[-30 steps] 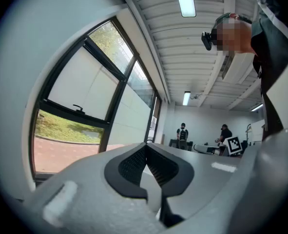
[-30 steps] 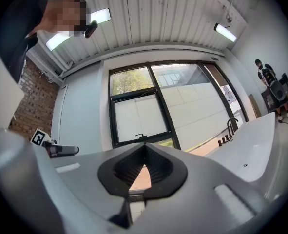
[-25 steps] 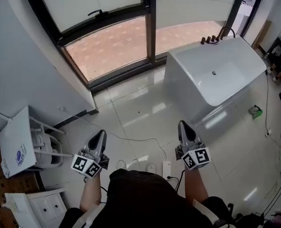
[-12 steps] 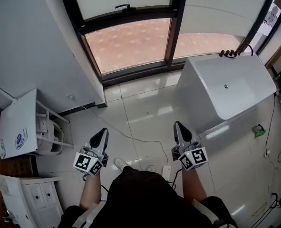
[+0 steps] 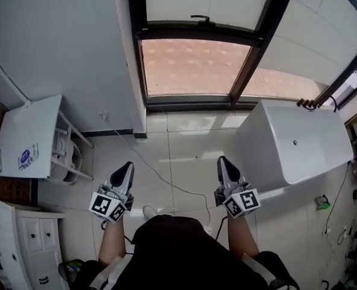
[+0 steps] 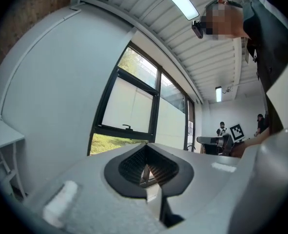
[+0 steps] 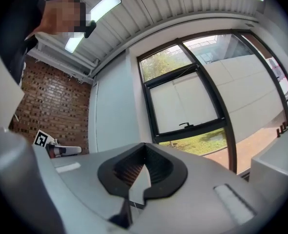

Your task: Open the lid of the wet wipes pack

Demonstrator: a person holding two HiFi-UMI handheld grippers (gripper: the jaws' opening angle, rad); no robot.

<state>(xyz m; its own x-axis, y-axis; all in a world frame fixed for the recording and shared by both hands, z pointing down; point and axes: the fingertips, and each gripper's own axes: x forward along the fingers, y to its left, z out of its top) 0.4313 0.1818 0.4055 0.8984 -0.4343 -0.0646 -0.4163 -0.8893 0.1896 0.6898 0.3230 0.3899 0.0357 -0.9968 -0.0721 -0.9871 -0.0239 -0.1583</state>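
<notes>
In the head view a flat white pack with a blue label point(image 5: 26, 157) lies on a small white table point(image 5: 42, 125) at the far left; it may be the wet wipes pack, its lid too small to make out. My left gripper point(image 5: 125, 169) is held level over the floor, well right of that table, jaws shut and empty. The right gripper point(image 5: 222, 162) is beside it, also shut and empty. In the left gripper view the pads point(image 6: 144, 172) meet with nothing between them. In the right gripper view the jaws point(image 7: 143, 167) are likewise closed, facing the window.
A white bathtub point(image 5: 299, 144) stands at the right and a large black-framed window point(image 5: 196, 65) is ahead. A white cabinet point(image 5: 21, 234) sits at the lower left. A cable point(image 5: 166, 177) crosses the tiled floor, and a shoe point(image 5: 149, 211) shows by my feet.
The whole view has swung left: the window has come to the centre, the bathtub has slid right, the white table has risen in the picture. Both grippers stay shut and side by side.
</notes>
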